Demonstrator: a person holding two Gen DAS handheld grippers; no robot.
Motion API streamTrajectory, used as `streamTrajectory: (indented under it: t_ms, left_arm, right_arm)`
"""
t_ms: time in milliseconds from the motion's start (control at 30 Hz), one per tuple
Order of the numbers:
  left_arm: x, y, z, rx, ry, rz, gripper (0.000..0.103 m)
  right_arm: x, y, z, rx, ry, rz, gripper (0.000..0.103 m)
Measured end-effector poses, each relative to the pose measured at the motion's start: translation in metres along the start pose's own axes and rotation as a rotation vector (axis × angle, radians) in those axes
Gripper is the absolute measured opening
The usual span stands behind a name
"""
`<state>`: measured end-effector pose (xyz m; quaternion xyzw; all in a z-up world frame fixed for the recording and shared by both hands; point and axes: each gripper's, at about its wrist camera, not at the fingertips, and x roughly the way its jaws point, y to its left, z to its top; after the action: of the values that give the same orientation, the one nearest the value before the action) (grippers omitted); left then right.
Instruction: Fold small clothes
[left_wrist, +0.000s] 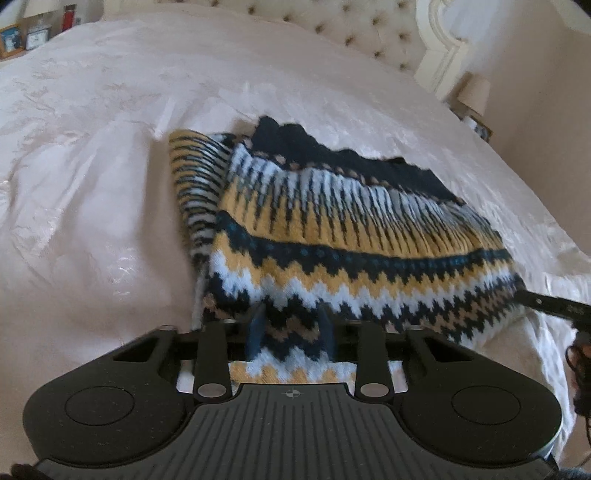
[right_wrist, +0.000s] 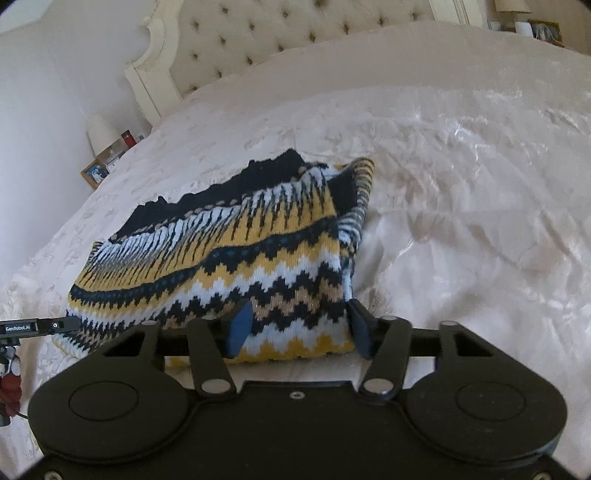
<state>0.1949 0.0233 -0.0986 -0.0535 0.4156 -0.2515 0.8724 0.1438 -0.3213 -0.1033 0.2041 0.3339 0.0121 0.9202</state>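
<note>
My left gripper (left_wrist: 291, 332): angled down, clamped on the patterned sweater (left_wrist: 332, 236) hem. My right gripper (right_wrist: 295, 328): angled down, pads straddling the hem corner, grip unclear

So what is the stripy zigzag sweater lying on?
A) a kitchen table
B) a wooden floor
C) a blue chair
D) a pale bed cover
D: the sweater is spread on a pale bed cover, with a padded headboard behind it.

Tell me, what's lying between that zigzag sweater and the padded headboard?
Only bare cream bedspread lies between the sweater and the headboard. Both wrist views show that stretch with nothing on it.
</note>
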Motion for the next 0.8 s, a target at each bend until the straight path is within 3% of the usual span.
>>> streamTrajectory:
  t_ms: [33, 100, 233, 400, 500, 667, 700, 733, 800]
  left_arm:
    - [0.001, -0.002, 0.001, 0.008, 0.012, 0.008, 0.000]
    - [-0.001, -0.004, 0.004, 0.021, 0.019, 0.027, 0.000]
    - [-0.021, -0.003, 0.013, 0.040, -0.015, 0.062, 0.000]
    - [-0.012, 0.014, 0.009, 0.033, 0.055, 0.118, 0.000]
    - [-0.011, 0.019, 0.002, -0.016, 0.045, 0.096, 0.002]
    - [-0.005, 0.030, -0.004, -0.097, 0.030, 0.071, 0.002]
    - [-0.005, 0.032, -0.006, -0.117, 0.023, 0.067, 0.002]
    - [-0.005, 0.033, -0.007, -0.132, 0.014, 0.065, 0.002]
    - [-0.004, 0.033, -0.011, -0.151, -0.006, 0.065, 0.002]
  right_arm:
    - [0.001, 0.001, 0.000, -0.005, 0.005, -0.001, 0.039]
    - [0.004, 0.005, 0.003, -0.021, 0.025, -0.025, 0.012]
    - [-0.009, 0.011, 0.013, -0.055, 0.008, -0.047, 0.010]
    - [-0.016, -0.001, 0.016, -0.032, 0.024, -0.070, 0.010]
    - [-0.006, -0.006, 0.008, -0.005, 0.052, -0.066, 0.010]
    - [-0.005, -0.020, 0.002, 0.118, 0.032, -0.010, 0.025]
    - [-0.006, -0.023, 0.001, 0.138, 0.025, 0.008, 0.036]
    - [-0.007, -0.025, -0.001, 0.154, 0.016, 0.014, 0.057]
    - [-0.011, -0.028, -0.005, 0.172, -0.003, 0.011, 0.085]
